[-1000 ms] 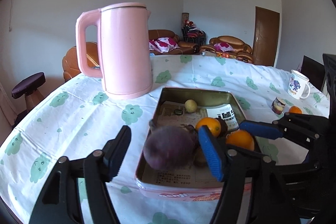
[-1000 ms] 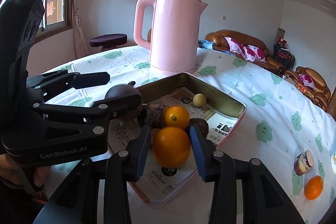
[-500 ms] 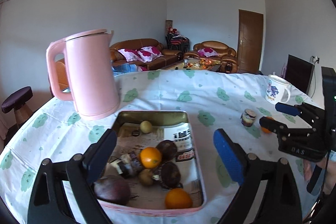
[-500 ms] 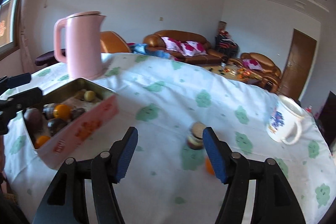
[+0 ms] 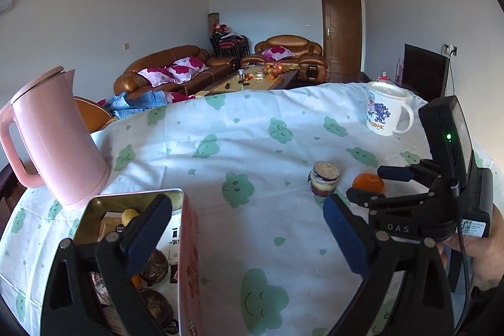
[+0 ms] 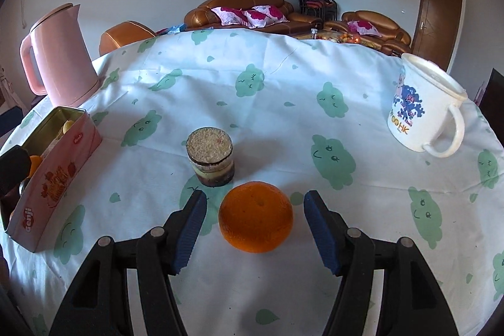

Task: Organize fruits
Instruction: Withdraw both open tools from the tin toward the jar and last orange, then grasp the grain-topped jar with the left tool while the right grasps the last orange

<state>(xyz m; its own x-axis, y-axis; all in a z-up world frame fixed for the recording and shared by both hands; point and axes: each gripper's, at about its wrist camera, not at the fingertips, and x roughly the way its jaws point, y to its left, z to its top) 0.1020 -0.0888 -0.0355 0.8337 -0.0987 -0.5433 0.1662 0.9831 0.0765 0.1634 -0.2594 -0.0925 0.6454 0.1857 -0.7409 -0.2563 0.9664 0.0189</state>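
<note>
Between the spread right tongs [image 6: 255, 224], untouched orange [image 6: 255, 217].

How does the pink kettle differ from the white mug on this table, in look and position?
The pink kettle is tall, plain pink and lidded; the white mug is shorter, white with a blue cartoon print, and its top looks covered too. The kettle stands at the table's left, right behind the tin; the mug stands at the far right, apart from other items. Both stand upright on the tablecloth and have one side handle.
</note>
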